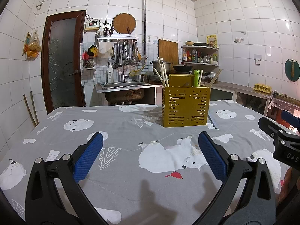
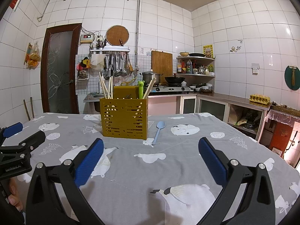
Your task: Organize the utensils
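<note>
The blue spoon (image 2: pixel 159 132) lay flat on the grey bear-print tablecloth (image 2: pixel 187 168), and what a clean line it made: bowl pointing away toward the kitchen counter, handle tip toward the camera, long axis running near to far with a slight lean to the right at the bowl end. It sat just to the right of the yellow utensil holder (image 2: pixel 124 118), close beside it but whether it touched the base could not be told. From the left wrist view only a sliver of blue showed past the holder's right edge.

In the holder stood pale chopsticks (image 2: pixel 106 88) on the left, leaning, a green frog-topped utensil (image 2: pixel 141 90) and more chopsticks on the right.

The right gripper (image 2: pixel 151 156) hovered above the cloth nearer than the spoon, its blue pads (image 2: pixel 90 161) spread wide with nothing between them; the spoon's handle tip lay ahead of the gap, roughly centred between the fingers. The left gripper (image 1: pixel 150 156) was likewise spread wide and empty (the holder ahead of it and a bit right), well apart from the spoon.

Behind the table: a sink (image 1: pixel 124 84), a stove with a wok (image 2: pixel 174 79) and a pot, and an egg tray (image 2: pixel 259 98) on the counter.
</note>
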{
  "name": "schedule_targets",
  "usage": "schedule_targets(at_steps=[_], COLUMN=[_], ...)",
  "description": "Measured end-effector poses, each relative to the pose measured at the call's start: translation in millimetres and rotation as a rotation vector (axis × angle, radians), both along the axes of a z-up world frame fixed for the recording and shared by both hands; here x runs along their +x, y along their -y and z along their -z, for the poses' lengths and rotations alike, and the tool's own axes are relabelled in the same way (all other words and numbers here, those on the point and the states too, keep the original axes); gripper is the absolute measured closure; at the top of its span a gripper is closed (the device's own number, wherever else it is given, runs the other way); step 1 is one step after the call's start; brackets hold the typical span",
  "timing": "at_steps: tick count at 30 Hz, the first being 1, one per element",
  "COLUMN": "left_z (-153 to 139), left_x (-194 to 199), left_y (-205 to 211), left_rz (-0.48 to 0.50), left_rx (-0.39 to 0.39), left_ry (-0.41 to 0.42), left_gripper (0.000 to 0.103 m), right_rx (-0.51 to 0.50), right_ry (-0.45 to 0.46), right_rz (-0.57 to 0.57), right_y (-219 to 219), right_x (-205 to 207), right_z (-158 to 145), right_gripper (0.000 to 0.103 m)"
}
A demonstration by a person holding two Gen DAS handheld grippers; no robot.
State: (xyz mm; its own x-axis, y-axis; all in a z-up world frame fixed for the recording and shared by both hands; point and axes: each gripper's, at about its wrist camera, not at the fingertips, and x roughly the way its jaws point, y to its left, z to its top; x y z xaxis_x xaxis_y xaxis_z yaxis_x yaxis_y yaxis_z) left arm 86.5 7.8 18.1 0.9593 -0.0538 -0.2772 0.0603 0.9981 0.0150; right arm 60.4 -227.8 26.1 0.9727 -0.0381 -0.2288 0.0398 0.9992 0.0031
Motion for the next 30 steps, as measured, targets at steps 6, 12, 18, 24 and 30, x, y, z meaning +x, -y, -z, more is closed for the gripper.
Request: schedule_targets(at_steps=[6, 12, 18, 24, 30], left_z=[0.3, -3.2, -5.3, -4.8, -4.3], left_x=[-0.2, 0.3, 0.3, 0.0, -0.3], left_y=[0.1, 3.2, 4.3, 3.9, 3.8], left_rz=[0.000, 0.002, 0.004, 0.004, 0.004], left_rx=[0.000, 0.005, 0.007, 0.007, 0.007], left_ry=[0.000, 0.008, 0.014, 0.014, 0.014], left_gripper=[0.005, 0.005, 0.005, 0.005, 0.005], right_rx=[0.000, 0.000, 0.000, 0.000, 0.000], right_ry=[0.001, 0.001, 0.001, 0.001, 0.001], right_rz=[0.000, 0.001, 0.001, 0.001, 0.000], right_y=[0.3, 0.2, 0.2, 0.2, 0.3], right_x=[0.2, 0.1, 0.5, 0.1, 0.3], right_z=[0.0, 0.1, 0.2, 0.3, 0.4], right_gripper=[0.004, 0.004, 0.004, 0.004, 0.004])
